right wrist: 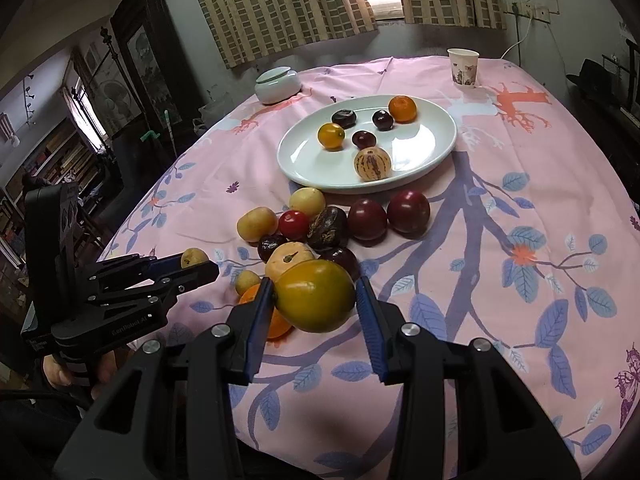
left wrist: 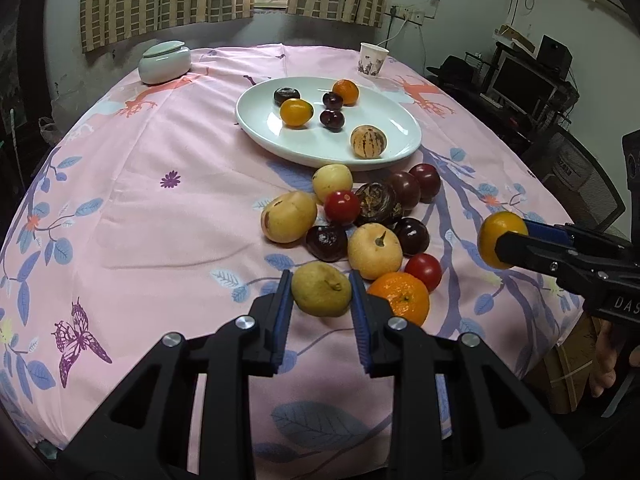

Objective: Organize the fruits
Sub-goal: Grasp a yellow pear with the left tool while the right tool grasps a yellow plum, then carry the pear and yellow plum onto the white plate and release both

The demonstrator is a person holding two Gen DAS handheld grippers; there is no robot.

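1. My left tool (left wrist: 322, 294): blue pads pinching a small yellow-green fruit (left wrist: 321, 289), one pad on each side of it. In the right wrist view the same tool (right wrist: 192, 266) shows from the side with the fruit (right wrist: 194, 257) between its tips.

2. My right tool (right wrist: 314, 300): pressed onto an orange-yellow tomato (right wrist: 314, 295), pads on both flanks. From the left wrist view that tool (left wrist: 504, 240) sits off to the right of my left one, the tomato (left wrist: 498, 240) at its tip, above the surface.

3. Loose pile, just ahead of both tools on the pink floral cloth (left wrist: 160, 220): a mandarin (left wrist: 400, 298) just right of my left tool, a pale pear-shaped fruit (left wrist: 374, 250), two red cherry tomatoes (left wrist: 341, 207), several dark plums (left wrist: 412, 236), a wrinkled dark fruit (left wrist: 376, 202), and yellowish round fruits (left wrist: 289, 216).

4. White plate (left wrist: 264, 136), beyond the pile: holds a striped melon-like fruit (left wrist: 368, 141), an orange tomato (left wrist: 296, 112), a mandarin at its far side, and three dark fruits.

5. Far edge of the surface: lidded pale-green jar (left wrist: 165, 62) to the far left, paper cup (left wrist: 373, 59) to the far right.

6. A hand (right wrist: 76, 372) grips the left tool's handle.
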